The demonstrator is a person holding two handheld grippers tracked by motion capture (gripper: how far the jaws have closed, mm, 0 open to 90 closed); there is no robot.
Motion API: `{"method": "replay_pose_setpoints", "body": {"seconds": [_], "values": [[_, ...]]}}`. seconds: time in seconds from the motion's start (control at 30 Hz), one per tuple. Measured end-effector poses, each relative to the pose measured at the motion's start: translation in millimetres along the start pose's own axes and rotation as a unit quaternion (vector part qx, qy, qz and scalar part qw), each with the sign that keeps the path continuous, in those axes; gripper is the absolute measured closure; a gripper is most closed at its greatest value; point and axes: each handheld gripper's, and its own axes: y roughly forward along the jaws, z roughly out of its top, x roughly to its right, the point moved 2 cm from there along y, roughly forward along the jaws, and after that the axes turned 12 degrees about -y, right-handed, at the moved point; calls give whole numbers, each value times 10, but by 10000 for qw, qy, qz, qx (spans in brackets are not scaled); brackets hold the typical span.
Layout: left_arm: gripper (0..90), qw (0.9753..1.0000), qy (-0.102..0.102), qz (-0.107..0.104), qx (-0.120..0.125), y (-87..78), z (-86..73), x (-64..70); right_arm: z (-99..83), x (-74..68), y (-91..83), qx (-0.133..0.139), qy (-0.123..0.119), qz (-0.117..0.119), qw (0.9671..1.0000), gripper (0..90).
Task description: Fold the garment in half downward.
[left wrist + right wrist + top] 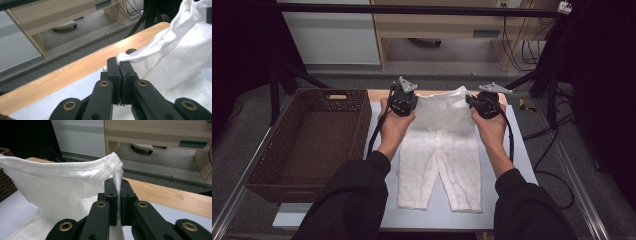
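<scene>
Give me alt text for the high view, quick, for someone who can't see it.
Two hand-held grippers, the left gripper and right gripper, each pinch a waistband corner of small white trousers, lifting it off a pale table while the legs lie flat toward the person. A brown woven basket sits at the left.

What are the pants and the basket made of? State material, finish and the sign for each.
Pants: white woven fabric, probably cotton, matte; stitched waistband hem and soft folds where both tongs, left and right, pinch it.
Basket: dark brown wicker or rattan-like weave, matte; visible plaited strands, though it could be synthetic.
</scene>
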Motion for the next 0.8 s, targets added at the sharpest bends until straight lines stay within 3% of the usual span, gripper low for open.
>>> {"method": "replay_pose_setpoints", "body": {"seconds": [0.2, 0.47, 0.8], "values": [[885, 9996, -112, -175, -171, -83, -210, 0, -141, -109, -87, -43, -91, 151, 9998, 869], [885, 9993, -59, -289, -245, -192, -463, 18, -321, -188, -158, -162, -273, 339, 9989, 869], [885, 9987, -182, -409, -232, -196, -595, 11, -432, -186, -168, -218, -223, 394, 9987, 869]]}}
